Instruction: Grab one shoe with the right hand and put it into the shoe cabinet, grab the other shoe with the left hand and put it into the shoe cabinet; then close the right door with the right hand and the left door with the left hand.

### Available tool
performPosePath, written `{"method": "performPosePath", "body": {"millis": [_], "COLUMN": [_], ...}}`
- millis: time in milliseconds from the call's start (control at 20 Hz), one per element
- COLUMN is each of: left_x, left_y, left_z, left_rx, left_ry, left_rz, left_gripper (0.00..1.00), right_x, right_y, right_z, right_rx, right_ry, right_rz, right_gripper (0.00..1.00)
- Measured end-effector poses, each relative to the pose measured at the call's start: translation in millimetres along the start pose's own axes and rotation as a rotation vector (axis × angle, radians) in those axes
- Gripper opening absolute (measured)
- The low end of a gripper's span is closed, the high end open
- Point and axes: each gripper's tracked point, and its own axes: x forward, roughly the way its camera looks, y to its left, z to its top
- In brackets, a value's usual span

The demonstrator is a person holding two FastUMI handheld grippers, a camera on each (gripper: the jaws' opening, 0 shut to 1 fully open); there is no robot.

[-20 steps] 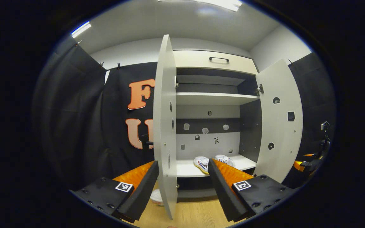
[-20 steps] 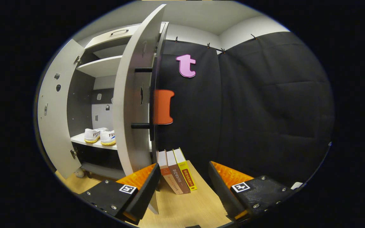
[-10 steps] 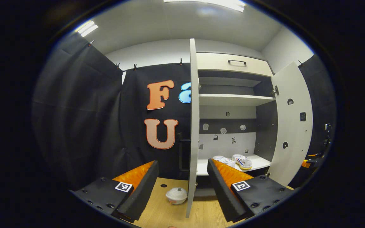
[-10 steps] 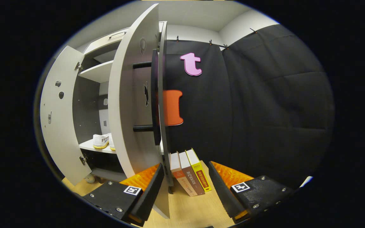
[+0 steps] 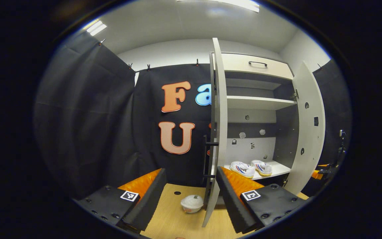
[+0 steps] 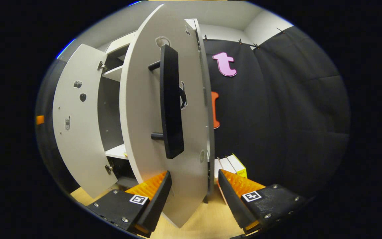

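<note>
Two white shoes (image 5: 242, 168) (image 5: 262, 167) sit side by side on the cabinet's lower shelf (image 5: 279, 169). The left door (image 5: 219, 109) stands nearly edge-on in the left gripper view, its black handle (image 5: 211, 144) on the outer side. My left gripper (image 5: 189, 199) is open, and the door's lower edge hangs just left of its right finger. In the right gripper view the right door (image 6: 141, 116) shows its outer face with a long black handle (image 6: 171, 106). My right gripper (image 6: 192, 199) is open, with the door's bottom corner between its fingers.
A white lidded bowl (image 5: 192, 203) rests on the wooden floor (image 5: 174, 222) left of the left door. Books (image 6: 232, 164) lean behind the right door. The right door (image 5: 308, 132) and the other gripper (image 5: 327, 166) show at the far right. The left door's inner face (image 6: 78, 126) stands open.
The right gripper has come round to the right door's outer face, and the shoes have gone out of its view. The left gripper has shifted left, past the left door's edge.
</note>
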Motion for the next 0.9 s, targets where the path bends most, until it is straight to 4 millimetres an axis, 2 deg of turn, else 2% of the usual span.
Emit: {"method": "performPosePath", "body": {"millis": [50,100,250,300,350,450,550,650,900], "left_x": [0.4,0.1,-3.8,-6.3,-4.5,-1.9,1.0,4.2,17.6], "left_y": [1.5,3.0,16.9,23.2,24.6,25.8,26.1,31.2,41.6], "left_z": [-1.1,-2.1,-6.2,-6.3,-9.0,-12.5,-16.0,-20.0,-31.0], "left_rx": [0.001,0.001,0.003,0.004,0.003,-0.003,-0.009,-0.008,-0.009], "left_ry": [0.002,0.004,0.010,0.014,0.017,0.026,0.035,0.036,0.047], "left_rz": [0.007,0.015,0.040,0.043,0.047,0.049,0.047,0.052,0.062], "left_gripper": [0.97,0.94,0.95,0.94,0.95,0.95,0.95,0.97,0.96], "right_x": [5.2,10.4,28.6,36.5,42.6,57.0,75.3,85.3,94.1], "right_y": [7.6,13.4,34.6,40.0,45.7,57.1,79.7,97.8,97.2], "right_z": [-0.3,0.1,-1.2,-0.5,-0.9,1.6,4.7,5.8,7.7], "right_rx": [0.011,0.017,0.039,0.044,0.045,0.024,-0.006,-0.025,-0.016], "right_ry": [0.000,0.001,0.008,0.009,0.010,0.001,-0.005,0.000,-0.003], "right_rz": [0.010,0.020,0.061,0.077,0.092,0.106,0.115,0.128,0.110], "right_gripper": [0.88,0.88,0.88,0.96,0.88,0.91,0.91,0.91,0.89]}}
